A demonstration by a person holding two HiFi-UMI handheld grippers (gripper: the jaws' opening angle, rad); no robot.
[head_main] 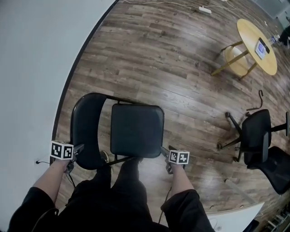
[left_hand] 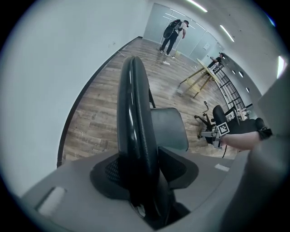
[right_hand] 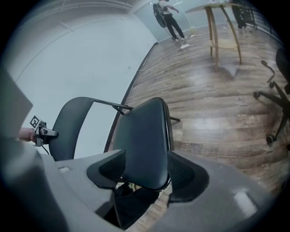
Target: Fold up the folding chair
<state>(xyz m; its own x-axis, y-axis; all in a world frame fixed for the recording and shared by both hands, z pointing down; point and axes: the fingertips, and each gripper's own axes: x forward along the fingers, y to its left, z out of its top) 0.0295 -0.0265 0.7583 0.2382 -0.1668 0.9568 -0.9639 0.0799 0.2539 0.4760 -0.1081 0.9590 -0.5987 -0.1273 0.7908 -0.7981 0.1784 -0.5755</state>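
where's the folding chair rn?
Head view, lower centre, right in front of the person: the folding chair stands open beside the white wall at picture left, with the office chair far right.

Bright room, round bendy pictures
Long ceiling lamps [left_hand: 198, 5] light the room evenly, and they leave shiny white patches on the wood floor [right_hand: 213, 84]. The black chair [head_main: 136, 129] looks very dark. Both gripper views are round with black corners, lines bend near their edges, and whatever sits closest to the camera looks soft and blurry.
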